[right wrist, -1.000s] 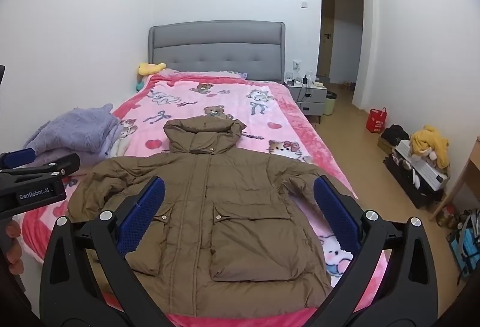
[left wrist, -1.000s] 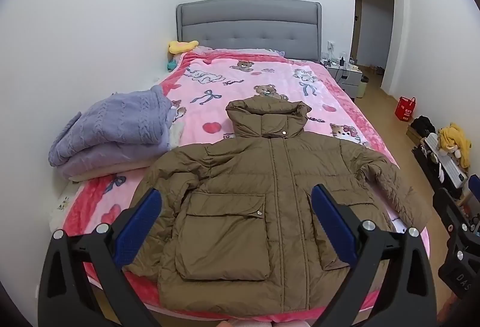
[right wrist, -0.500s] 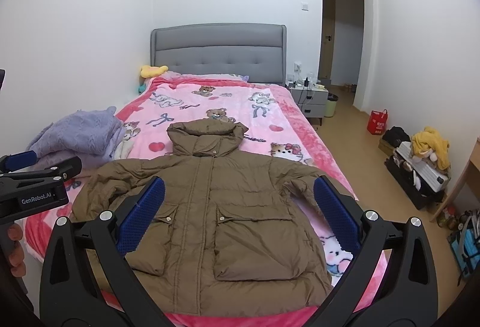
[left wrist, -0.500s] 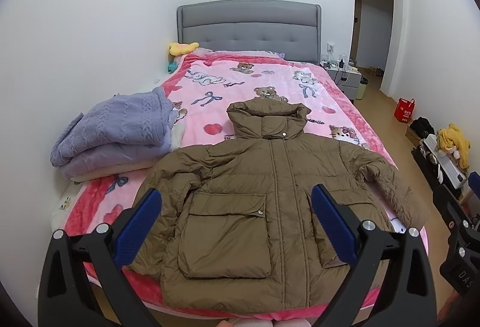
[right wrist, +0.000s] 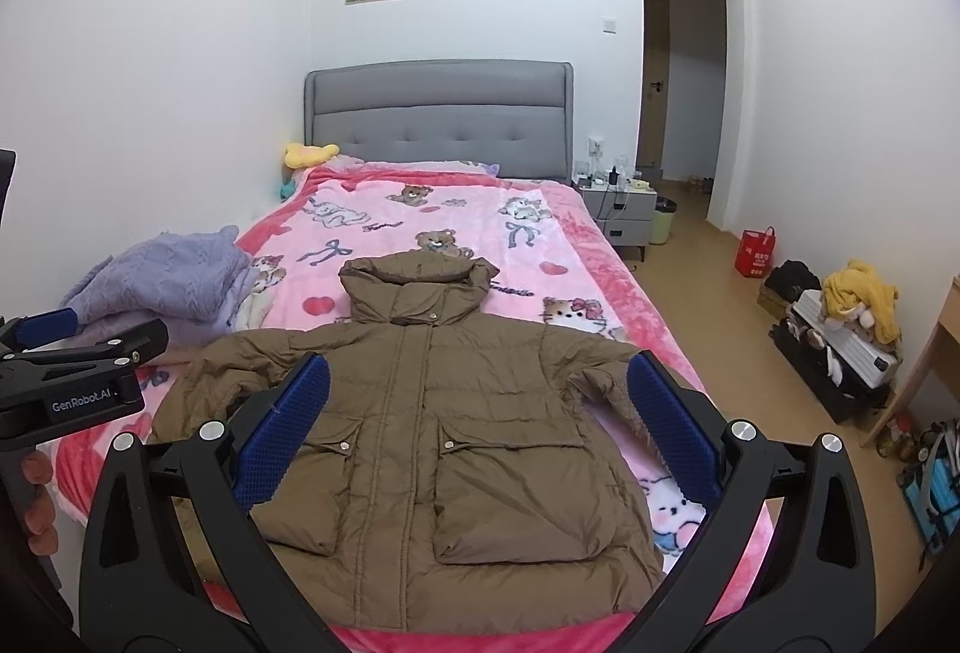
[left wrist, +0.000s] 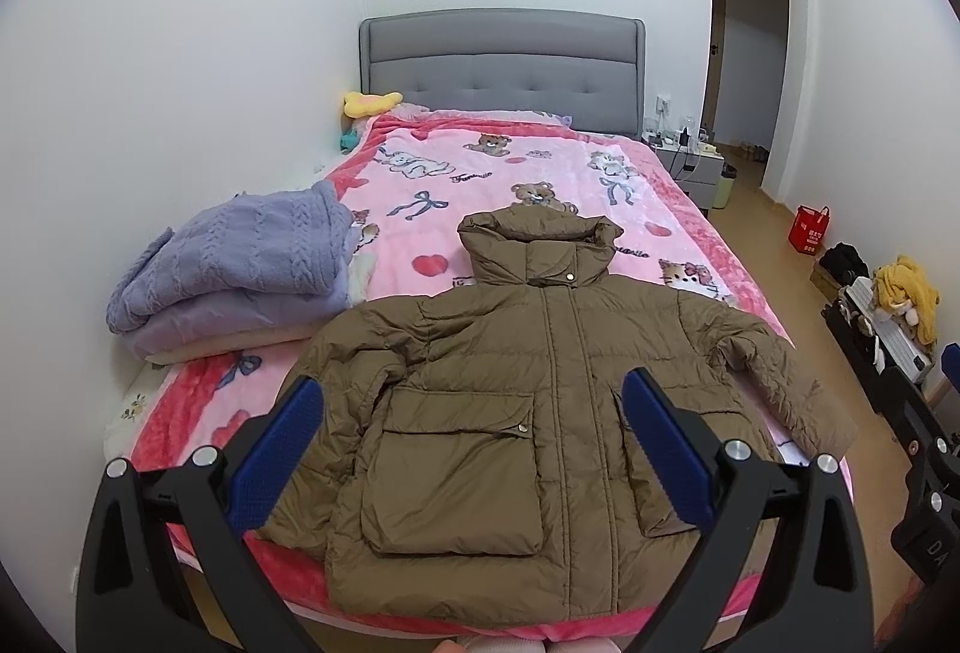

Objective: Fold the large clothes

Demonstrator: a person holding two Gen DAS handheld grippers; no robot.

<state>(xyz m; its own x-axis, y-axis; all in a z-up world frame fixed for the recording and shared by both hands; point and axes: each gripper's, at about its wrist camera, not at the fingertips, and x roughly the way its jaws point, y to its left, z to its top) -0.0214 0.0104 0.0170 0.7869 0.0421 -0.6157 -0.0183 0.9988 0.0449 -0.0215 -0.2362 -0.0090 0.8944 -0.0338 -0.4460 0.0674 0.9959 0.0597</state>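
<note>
The bed (left wrist: 678, 209), under a pink blanket (left wrist: 456, 185), fills the space ahead of both grippers, and the brown jacket (left wrist: 510, 389) lies face up and spread flat across its near end, hood (left wrist: 540, 245) pointing away toward the headboard (left wrist: 504, 65), hem nearest the grippers, sleeves out to either side. No fold has been made, so the task looks to be at its very start: the approach. The left gripper (left wrist: 474, 449) hangs above and short of the hem, its blue pads wide apart and empty; the right gripper (right wrist: 480, 431) hangs likewise, spread and holding nothing. The left one also shows at the left edge of the right view, with fingers (right wrist: 36, 473) of a hand on its handle. The next move probably calls for lowering each gripper to a sleeve or a side edge, pinching the thick padded cloth and carrying it in over the front; the puffy fill may spring back, so a firm pinch seems wise. Ahead and to the left of the left gripper, a folded purple blanket (left wrist: 240, 263) sits just beside the left sleeve (left wrist: 354, 353) and could crowd that side. Ahead and to the right, the right sleeve (left wrist: 780, 383) reaches the bed's edge. Off to the right, on the floor, stand a red bag (right wrist: 755, 252) and a heap of luggage with a yellow toy (right wrist: 861, 302), well clear of the work.
</note>
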